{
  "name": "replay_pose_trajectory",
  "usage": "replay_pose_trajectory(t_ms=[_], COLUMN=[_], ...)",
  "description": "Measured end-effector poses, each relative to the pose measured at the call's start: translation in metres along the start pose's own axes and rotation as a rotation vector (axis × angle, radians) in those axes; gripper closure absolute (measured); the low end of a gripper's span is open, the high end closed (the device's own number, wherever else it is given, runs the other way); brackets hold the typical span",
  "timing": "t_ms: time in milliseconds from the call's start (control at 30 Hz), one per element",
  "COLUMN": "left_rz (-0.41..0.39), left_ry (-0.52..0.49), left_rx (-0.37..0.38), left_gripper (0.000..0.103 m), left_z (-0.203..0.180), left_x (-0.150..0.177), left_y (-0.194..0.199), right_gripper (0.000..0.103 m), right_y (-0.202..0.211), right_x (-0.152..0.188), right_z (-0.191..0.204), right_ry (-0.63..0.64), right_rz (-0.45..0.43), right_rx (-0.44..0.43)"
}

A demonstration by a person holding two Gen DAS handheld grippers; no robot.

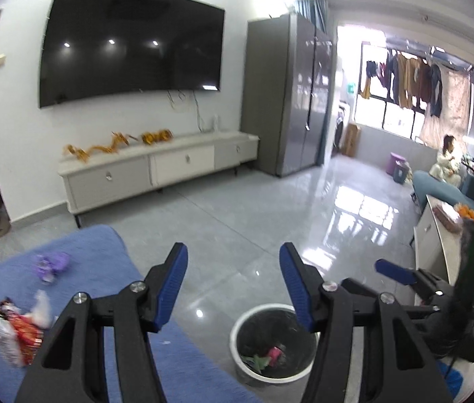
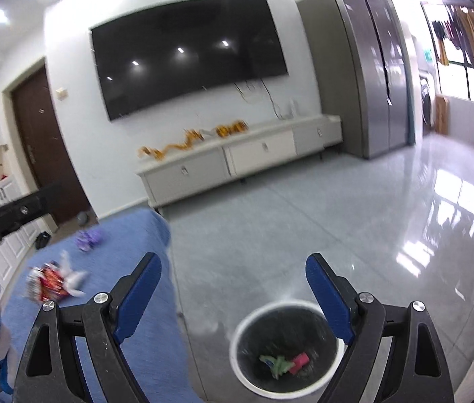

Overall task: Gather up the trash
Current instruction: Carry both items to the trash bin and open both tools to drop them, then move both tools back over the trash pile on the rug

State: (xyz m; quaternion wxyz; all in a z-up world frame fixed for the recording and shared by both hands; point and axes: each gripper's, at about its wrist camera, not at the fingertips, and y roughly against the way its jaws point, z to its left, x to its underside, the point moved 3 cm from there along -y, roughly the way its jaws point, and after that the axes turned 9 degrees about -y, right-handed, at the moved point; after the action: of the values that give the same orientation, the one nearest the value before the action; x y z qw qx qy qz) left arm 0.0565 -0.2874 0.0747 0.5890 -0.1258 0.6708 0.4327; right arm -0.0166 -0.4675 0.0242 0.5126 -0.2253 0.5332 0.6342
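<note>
My left gripper (image 1: 233,255) hangs open above the floor, with nothing between its blue pads. Below it stands a white bin (image 1: 237,342) with a black liner, holding a green wrapper (image 1: 257,359) and a pink scrap (image 1: 275,352). To the left, a blue cloth (image 1: 102,252) carries a purple wrapper (image 1: 52,265) and a red-and-white packet (image 1: 15,329). My right gripper (image 2: 233,262) is open too and empty, over the same bin (image 2: 237,362). One of its blue fingers (image 1: 394,270) shows at the right of the left wrist view. The purple wrapper (image 2: 89,238) and the red packet (image 2: 48,285) lie left of it.
Glossy grey tiles (image 1: 253,218) stretch to a white TV cabinet (image 1: 156,168) under a wall TV (image 1: 132,47), with a tall grey fridge (image 1: 290,100) beside it. A white low table (image 1: 438,245) stands on the right. A person (image 1: 446,161) sits on a far sofa.
</note>
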Motion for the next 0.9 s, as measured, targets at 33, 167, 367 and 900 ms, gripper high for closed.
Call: replay_pose_trajectory(t_ms=[33, 167, 367, 900], left_rz=[-0.014, -0.061, -0.138, -0.163], left_ry=[0.003, 0.013, 0.051, 0.113], left_rx=[-0.01, -0.073, -0.184, -0.535], left_gripper=[0.048, 0.048, 0.039, 0.034], left_z=[0.006, 0.035, 0.081, 0.202], left_x=[-0.003, -0.012, -0.011, 0.061], left_y=[0.01, 0.059, 0.129, 0.272], right_gripper=[0.016, 0.014, 0.012, 0.008], right_y=[0.008, 0.039, 0.079, 0.11], right_x=[-0.004, -0.017, -0.026, -0.017], right_z=[0.008, 0.046, 0.091, 0.164], right_ry=[0.012, 0.069, 0.138, 0.237], right_rz=[-0.017, -0.082, -0.166, -0.248], right_rx=[-0.011, -0.054, -0.112, -0.261])
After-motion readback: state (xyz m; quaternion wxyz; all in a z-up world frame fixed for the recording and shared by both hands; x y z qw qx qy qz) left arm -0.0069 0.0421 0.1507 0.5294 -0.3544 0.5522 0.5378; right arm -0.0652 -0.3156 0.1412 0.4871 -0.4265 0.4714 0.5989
